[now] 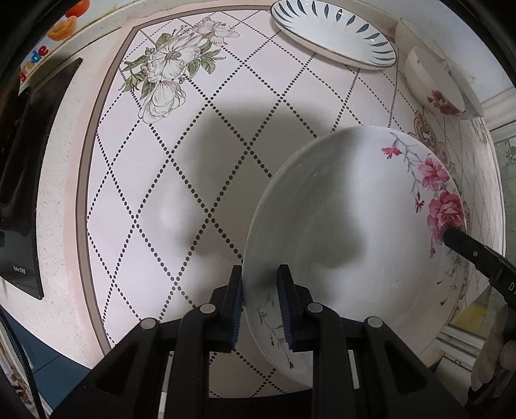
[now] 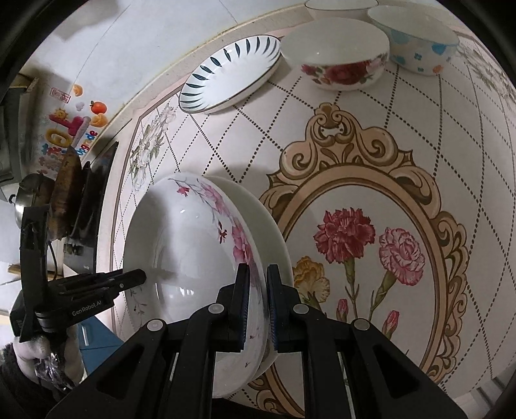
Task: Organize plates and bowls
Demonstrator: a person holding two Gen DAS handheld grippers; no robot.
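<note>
both grippers clamped on same pink-flower plate (image 1: pixel 351 232), opp. sides of rim. left gripper (image 1: pixel 259 306) pinching near rim w/ blue pads, pointing down at tablecloth (image 1: pixel 200 135). right gripper (image 2: pixel 258 309) pinching rim too, jaws nearly together around thin edge; seen in left view as black finger tip at far rim. plate tilted, held just above cloth, partly over gold frame print (image 2: pixel 354 154). blue-leaf plate (image 2: pixel 230 74) resting at far edge of table, beside red-rose bowl (image 2: pixel 338 54), blue-dot bowl (image 2: pixel 416 38) and another white bowl (image 2: pixel 338 6) behind. gloved hand (image 2: pixel 48 351) holding left tool.
</note>
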